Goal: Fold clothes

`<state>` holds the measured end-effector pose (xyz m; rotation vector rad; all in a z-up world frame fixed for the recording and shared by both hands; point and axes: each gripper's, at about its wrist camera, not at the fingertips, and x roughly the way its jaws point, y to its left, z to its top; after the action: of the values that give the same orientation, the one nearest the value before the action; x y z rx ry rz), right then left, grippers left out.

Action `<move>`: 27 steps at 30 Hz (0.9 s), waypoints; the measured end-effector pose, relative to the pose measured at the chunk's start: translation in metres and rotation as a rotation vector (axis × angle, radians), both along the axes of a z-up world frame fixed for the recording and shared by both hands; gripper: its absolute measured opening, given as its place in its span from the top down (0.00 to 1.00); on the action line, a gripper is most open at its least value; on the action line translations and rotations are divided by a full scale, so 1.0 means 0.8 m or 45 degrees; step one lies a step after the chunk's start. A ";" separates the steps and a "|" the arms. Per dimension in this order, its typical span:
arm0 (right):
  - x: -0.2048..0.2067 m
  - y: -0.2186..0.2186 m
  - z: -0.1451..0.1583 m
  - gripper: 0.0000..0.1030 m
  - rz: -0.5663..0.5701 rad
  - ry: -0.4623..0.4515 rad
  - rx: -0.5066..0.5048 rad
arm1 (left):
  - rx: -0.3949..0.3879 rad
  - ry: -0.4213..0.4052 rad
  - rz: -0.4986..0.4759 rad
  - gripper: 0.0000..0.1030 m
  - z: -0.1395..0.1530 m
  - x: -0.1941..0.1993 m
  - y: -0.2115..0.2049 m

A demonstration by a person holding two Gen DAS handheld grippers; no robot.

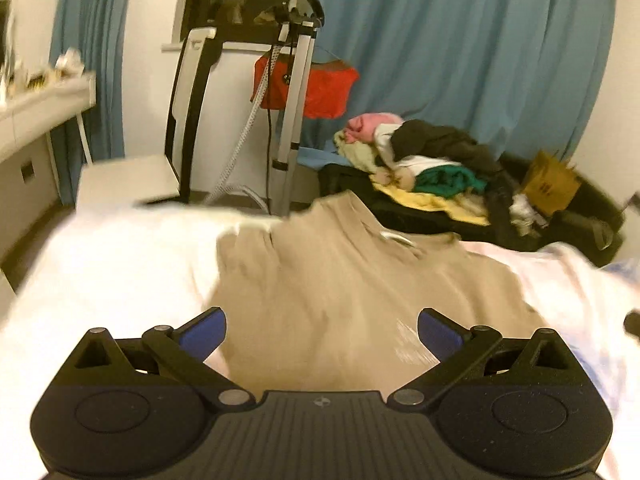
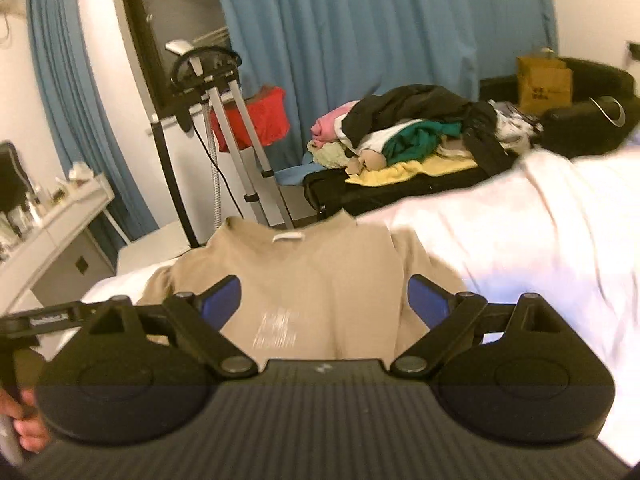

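A beige shirt point(image 1: 352, 280) lies spread on the white bed point(image 1: 112, 272), collar toward the far edge, with a pale print near its lower part. My left gripper point(image 1: 322, 330) hovers over the shirt's near end, blue pads wide apart and nothing between them. In the right wrist view the same beige shirt point(image 2: 312, 276) lies flat with its neck label up, the right side folded in along a straight edge. My right gripper point(image 2: 325, 300) is open above the print, holding nothing. A hand point(image 2: 24, 420) grips the left tool's handle at the lower left.
A heap of mixed clothes point(image 1: 432, 164) sits on a black sofa point(image 1: 572, 220) beyond the bed, with a brown paper bag point(image 1: 550, 182). A garment steamer stand point(image 1: 294, 92) with a red item point(image 1: 328, 88) rises by blue curtains point(image 1: 460, 40). A white desk point(image 1: 36, 116) is left.
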<state>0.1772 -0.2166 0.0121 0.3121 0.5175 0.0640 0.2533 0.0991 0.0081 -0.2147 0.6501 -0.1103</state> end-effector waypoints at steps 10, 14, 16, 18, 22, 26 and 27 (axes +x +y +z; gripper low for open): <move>-0.089 -0.012 -0.083 0.11 -0.024 0.053 0.304 | -0.592 0.135 0.358 0.08 -0.084 -0.027 0.127; -0.066 -0.019 -0.100 0.11 -0.012 0.086 0.376 | -0.743 0.120 0.387 0.09 -0.109 0.006 0.156; -0.054 -0.022 -0.111 0.11 -0.014 0.093 0.377 | -0.758 0.112 0.373 0.09 -0.121 0.033 0.155; -0.039 -0.024 -0.125 0.11 -0.031 0.117 0.360 | -0.740 0.118 0.369 0.12 -0.132 0.062 0.149; -0.002 -0.029 -0.154 0.11 -0.056 0.185 0.354 | -0.649 0.104 0.365 0.22 -0.153 0.118 0.128; 0.024 -0.036 -0.171 0.11 -0.049 0.210 0.362 | -0.454 0.096 0.356 0.41 -0.156 0.154 0.103; 0.028 -0.040 -0.173 0.11 -0.051 0.205 0.365 | -0.399 0.094 0.351 0.48 -0.155 0.161 0.097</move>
<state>0.1998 -0.2483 -0.1261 0.6112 0.6626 0.0748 0.3817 0.1765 -0.1156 -0.6103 0.6686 0.0624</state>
